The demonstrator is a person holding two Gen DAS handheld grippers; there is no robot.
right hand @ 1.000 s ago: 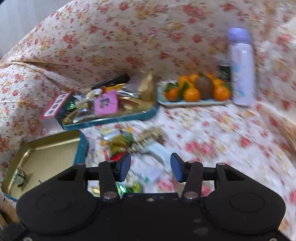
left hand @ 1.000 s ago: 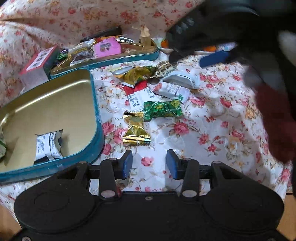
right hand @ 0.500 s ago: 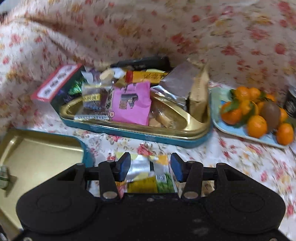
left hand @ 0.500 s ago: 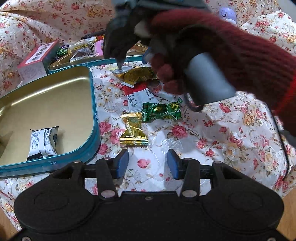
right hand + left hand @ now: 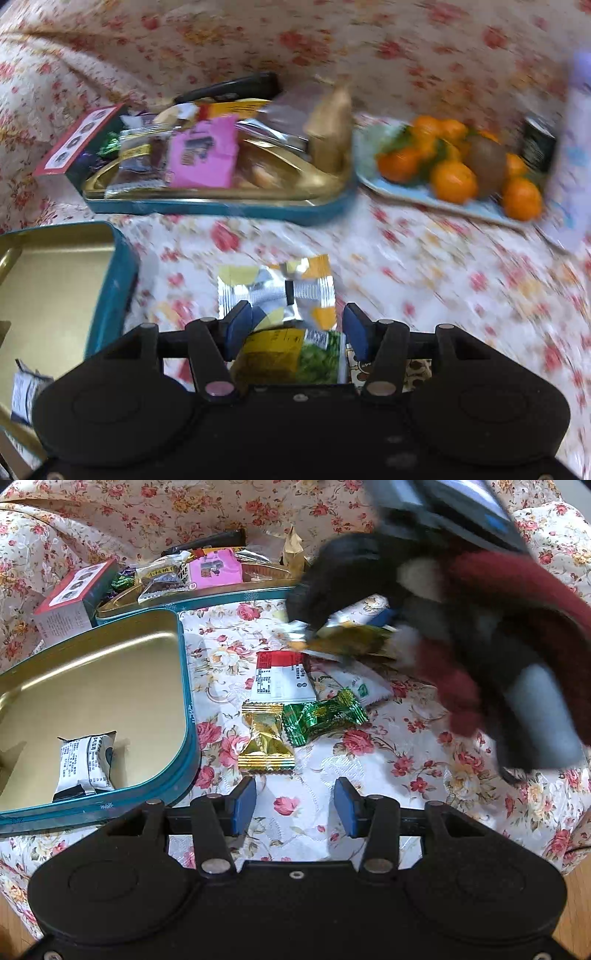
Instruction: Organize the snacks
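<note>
Between the right gripper's (image 5: 297,328) wide-apart blue pads lies a crinkly silver-and-yellow foil snack packet (image 5: 277,291); closing off-centre could squirt it aside.

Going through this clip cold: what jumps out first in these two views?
In the left wrist view, the right gripper and its dark red sleeve blur across the upper right, a yellow-green snack packet sticking out between its fingers. Loose candies, gold and green, lie on the floral cloth beside the nearly bare teal tin. The left gripper hovers open.
</note>
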